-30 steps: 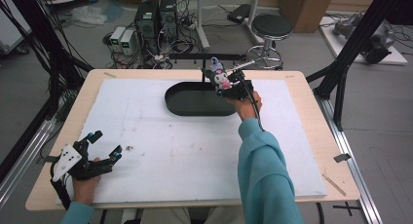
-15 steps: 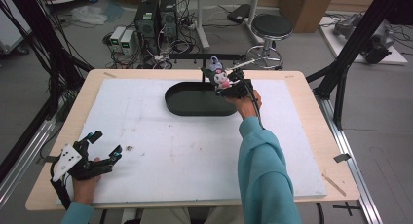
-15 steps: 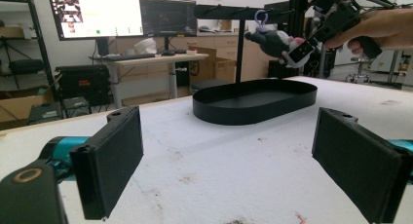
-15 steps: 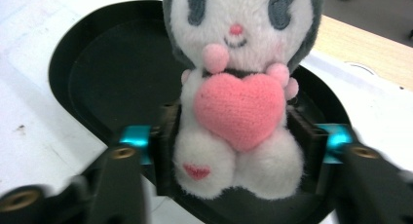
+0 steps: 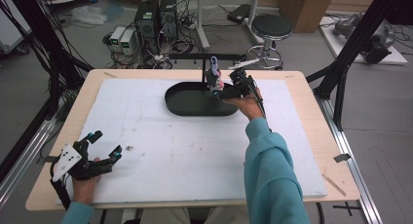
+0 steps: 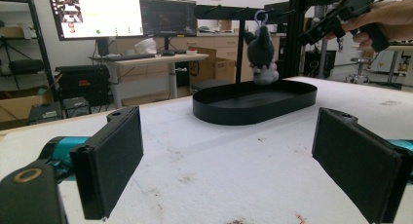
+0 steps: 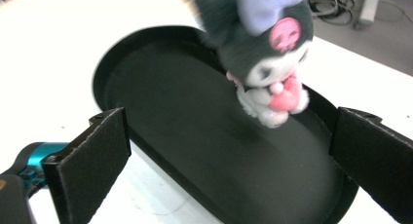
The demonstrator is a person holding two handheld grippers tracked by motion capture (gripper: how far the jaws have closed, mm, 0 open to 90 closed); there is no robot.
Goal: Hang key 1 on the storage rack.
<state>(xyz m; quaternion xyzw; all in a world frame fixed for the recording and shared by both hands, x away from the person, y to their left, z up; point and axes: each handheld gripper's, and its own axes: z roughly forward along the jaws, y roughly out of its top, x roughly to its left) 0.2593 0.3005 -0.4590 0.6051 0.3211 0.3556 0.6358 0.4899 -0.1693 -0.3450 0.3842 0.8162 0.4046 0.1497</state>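
Note:
A dark grey plush toy (image 5: 213,76) with a lilac bow and a pink patch hangs by a loop from a black bar (image 5: 204,56) over a black oval tray (image 5: 195,109). My right gripper (image 5: 221,88) sits just right of the toy. Its jaws have just been opening and stand wide, with the plush (image 7: 265,53) hanging ahead between them, untouched by either pad, above the tray (image 7: 195,136). My left gripper (image 5: 107,143) rests open at the table's front left corner with nothing in it. From the left gripper (image 6: 229,121), the toy (image 6: 263,56) and tray (image 6: 253,107) lie far ahead.
White foam sheet (image 5: 185,151) covers the wooden table. The bar's upright post (image 5: 203,70) stands behind the tray. A stool (image 5: 270,27), computers (image 5: 156,17) and cables are on the floor beyond the far edge. Black frame struts (image 5: 341,78) flank both sides.
The right gripper's jaws have spread away from the plush, which now hangs free from the bar. The right hand has barely shifted; the left gripper has stayed put.

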